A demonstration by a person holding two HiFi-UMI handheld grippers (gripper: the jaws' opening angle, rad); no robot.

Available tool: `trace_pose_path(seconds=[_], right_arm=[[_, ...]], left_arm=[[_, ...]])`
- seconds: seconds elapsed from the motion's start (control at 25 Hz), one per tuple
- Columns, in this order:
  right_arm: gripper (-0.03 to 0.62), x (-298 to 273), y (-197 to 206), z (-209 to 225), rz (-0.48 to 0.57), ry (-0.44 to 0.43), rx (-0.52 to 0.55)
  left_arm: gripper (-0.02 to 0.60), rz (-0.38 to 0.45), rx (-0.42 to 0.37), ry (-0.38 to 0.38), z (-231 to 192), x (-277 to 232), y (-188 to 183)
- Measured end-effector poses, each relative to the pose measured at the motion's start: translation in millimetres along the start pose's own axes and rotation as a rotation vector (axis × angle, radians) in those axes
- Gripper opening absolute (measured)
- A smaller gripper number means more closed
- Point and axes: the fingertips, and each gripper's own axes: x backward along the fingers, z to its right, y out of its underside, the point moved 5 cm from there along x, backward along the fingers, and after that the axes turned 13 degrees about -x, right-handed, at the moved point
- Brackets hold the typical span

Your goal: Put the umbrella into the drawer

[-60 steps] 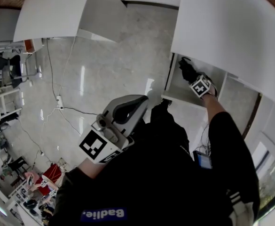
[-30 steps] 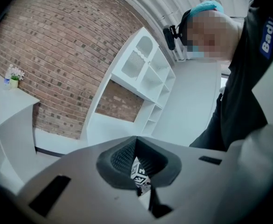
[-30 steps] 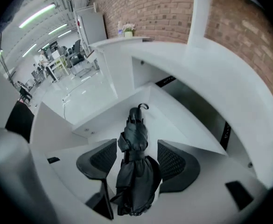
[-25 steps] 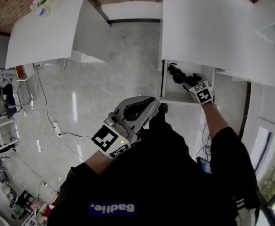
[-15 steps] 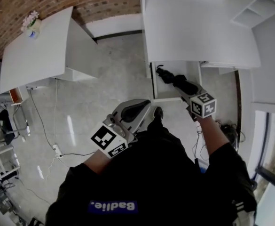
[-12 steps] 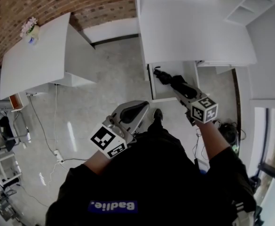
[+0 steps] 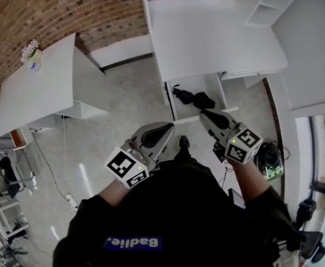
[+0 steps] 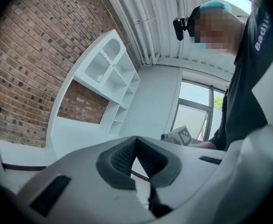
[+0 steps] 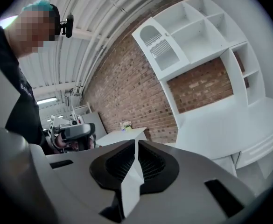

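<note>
The black folded umbrella (image 7: 194,98) lies inside the open white drawer (image 7: 170,100) under the desk, with no gripper touching it. My right gripper (image 7: 203,114) hangs above the drawer's front edge, clear of the umbrella. Its jaws are closing, and in the right gripper view the right gripper (image 9: 136,144) shows tips that meet with nothing between them. My left gripper (image 7: 165,128) is held near my body, left of the drawer. In the left gripper view the left gripper (image 8: 136,140) has its pads together and holds nothing.
The white desk top (image 7: 206,35) overhangs the drawer, and a white shelf unit (image 7: 262,1) stands at its right end. A second white table (image 7: 37,90) with a flower pot (image 7: 31,54) is at the left. Cables and a device (image 7: 270,161) lie on the floor at the right.
My right gripper has let go of the umbrella, pulled up and back out of the drawer, and shut. The umbrella stays in the drawer. My left gripper has shifted a little.
</note>
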Motion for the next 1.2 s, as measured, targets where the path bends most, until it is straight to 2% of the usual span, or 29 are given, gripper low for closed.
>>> trace_pose_path(seconds=[0.32,0.48,0.8,1.2], right_arm=[[0.031,5,-8,-49,0.027,-0.098,0.066],[0.029,3,-3,-65,-0.002,-0.123,0.089],[0.029,-4,-4,-83,-0.003,-0.201,0.154],[0.029,-5,-2,-87,-0.017,-0.214,0.162]], left_arm=[[-0.003,0.003,-0.011,0.017,4,5,-3],[-0.003,0.004,-0.012,0.024,5,7,-4],[-0.003,0.002,-0.021,0.053,7,6,-4],[-0.003,0.01,-0.025,0.05,8,10,-7]])
